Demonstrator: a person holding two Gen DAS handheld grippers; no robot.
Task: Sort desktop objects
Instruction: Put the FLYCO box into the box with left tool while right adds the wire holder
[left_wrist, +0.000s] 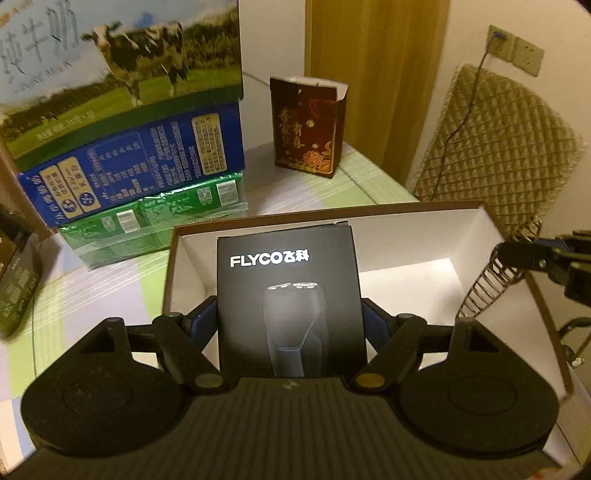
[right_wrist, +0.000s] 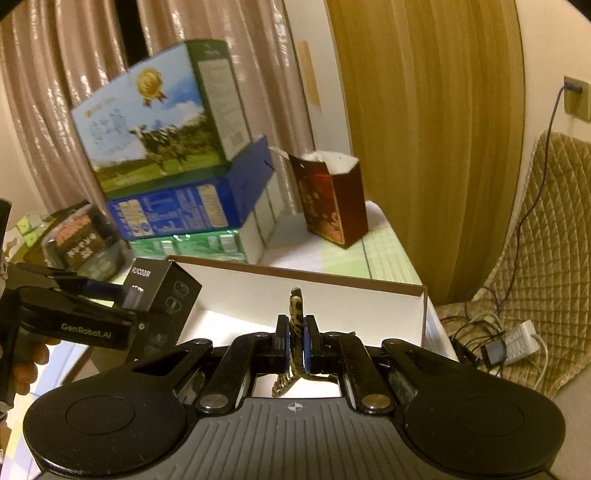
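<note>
Left tool (left_wrist: 290, 314) is gripping the black FLYCO shaver box (left_wrist: 290, 295) by its sides, holding it upright over the open white-lined tray box (left_wrist: 476, 236) on the worktop (left_wrist: 332, 184). Right tool (right_wrist: 294, 341) is clamped tight on a thin gold wire rack (right_wrist: 295, 332), also over that tray. Milk cartons (left_wrist: 122, 122) are stacked behind, with a red gift bag (left_wrist: 306, 125) beside them.

- A pale cream wall (left_wrist: 535, 22) carries a beige double socket plate (left_wrist: 515, 50).
- A tall, wood-grain ochre panel (right_wrist: 424, 129) stands beside it.
- Pleated pinkish-beige curtains (right_wrist: 55, 92) hang at the left.
- Warm, dim indoor light.
</note>
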